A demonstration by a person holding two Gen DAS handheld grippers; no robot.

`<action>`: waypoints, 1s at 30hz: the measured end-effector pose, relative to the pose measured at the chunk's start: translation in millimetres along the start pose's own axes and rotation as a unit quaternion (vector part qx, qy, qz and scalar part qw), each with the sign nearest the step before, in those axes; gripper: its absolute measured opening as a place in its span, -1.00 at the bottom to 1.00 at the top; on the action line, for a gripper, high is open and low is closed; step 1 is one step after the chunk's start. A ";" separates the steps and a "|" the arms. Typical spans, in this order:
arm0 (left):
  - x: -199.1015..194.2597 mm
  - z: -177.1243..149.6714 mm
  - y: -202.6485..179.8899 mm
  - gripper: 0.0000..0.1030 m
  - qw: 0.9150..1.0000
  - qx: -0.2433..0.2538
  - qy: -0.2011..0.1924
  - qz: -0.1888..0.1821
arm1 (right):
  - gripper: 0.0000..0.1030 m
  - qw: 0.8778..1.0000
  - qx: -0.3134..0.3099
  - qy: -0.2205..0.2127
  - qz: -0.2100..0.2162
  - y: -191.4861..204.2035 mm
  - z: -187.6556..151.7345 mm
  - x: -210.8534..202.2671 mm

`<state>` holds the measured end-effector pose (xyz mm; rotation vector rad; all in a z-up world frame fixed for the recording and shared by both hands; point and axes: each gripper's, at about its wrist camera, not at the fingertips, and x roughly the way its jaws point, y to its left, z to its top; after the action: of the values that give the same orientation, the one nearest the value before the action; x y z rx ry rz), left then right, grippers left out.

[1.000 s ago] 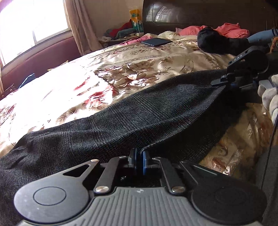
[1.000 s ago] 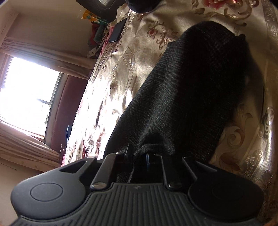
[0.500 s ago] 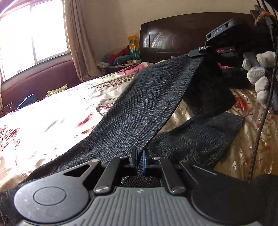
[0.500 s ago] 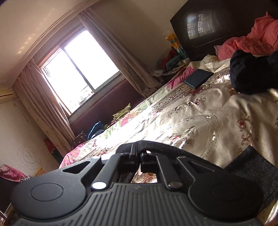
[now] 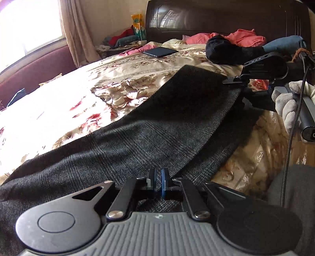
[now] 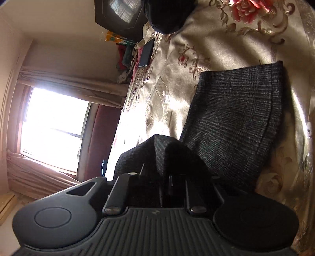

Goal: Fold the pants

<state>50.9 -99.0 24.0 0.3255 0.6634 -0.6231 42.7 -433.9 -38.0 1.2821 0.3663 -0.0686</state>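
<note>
left wrist view: left gripper [image 5: 157, 180] was clenched on the near edge of the dark grey pants [image 5: 141, 137], which lay folded across the floral bedspread [image 5: 110, 82]. right gripper [image 5: 235, 81], in a gloved hand [image 5: 289, 104], sat at the far corner of the upper layer. right wrist view: its jaws were opening, a fold of the pants [image 6: 232, 122] bunched between them, pads not clearly pressing. open bedspread on the window side; phone [image 5: 159, 51] and black clothing bundle [image 5: 226, 51] well apart near the headboard [image 5: 226, 17].
</note>
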 end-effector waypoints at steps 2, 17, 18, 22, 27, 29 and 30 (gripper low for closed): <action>4.2 6.0 -3.5 -0.61 1.000 0.005 -0.006 -0.006 | -0.18 1.000 0.020 -0.001 0.017 -2.0 4.5 5.9; 4.9 12.0 -16.5 -0.60 0.999 0.034 -0.008 -0.023 | -0.83 0.968 -0.239 -0.049 -0.057 58.7 -13.3 -42.3; 6.6 9.4 -16.5 -0.60 0.999 0.033 0.000 -0.025 | -0.83 0.975 -0.205 -0.032 -0.080 40.0 -10.3 -36.4; 6.6 0.2 -19.5 -0.60 0.999 0.043 0.020 -0.025 | -0.79 0.988 -0.122 -0.015 -0.098 -4.6 -2.7 -32.2; 10.4 -1.1 -20.6 -0.60 0.999 0.037 0.030 -0.025 | -0.53 0.996 -0.053 -0.028 -0.073 -21.7 14.0 -37.7; 11.8 0.9 -23.3 -0.60 0.999 0.037 0.030 -0.026 | -0.37 0.998 -0.017 -0.038 -0.055 -30.3 20.1 -45.7; 12.0 1.9 -24.3 -0.60 0.998 0.040 0.029 -0.028 | -0.33 0.998 0.005 -0.045 -0.040 -35.6 23.0 -50.3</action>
<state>43.9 -123.7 15.4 0.4012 0.7054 -0.6967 -8.3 -473.6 -50.1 1.2695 0.3404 -0.1963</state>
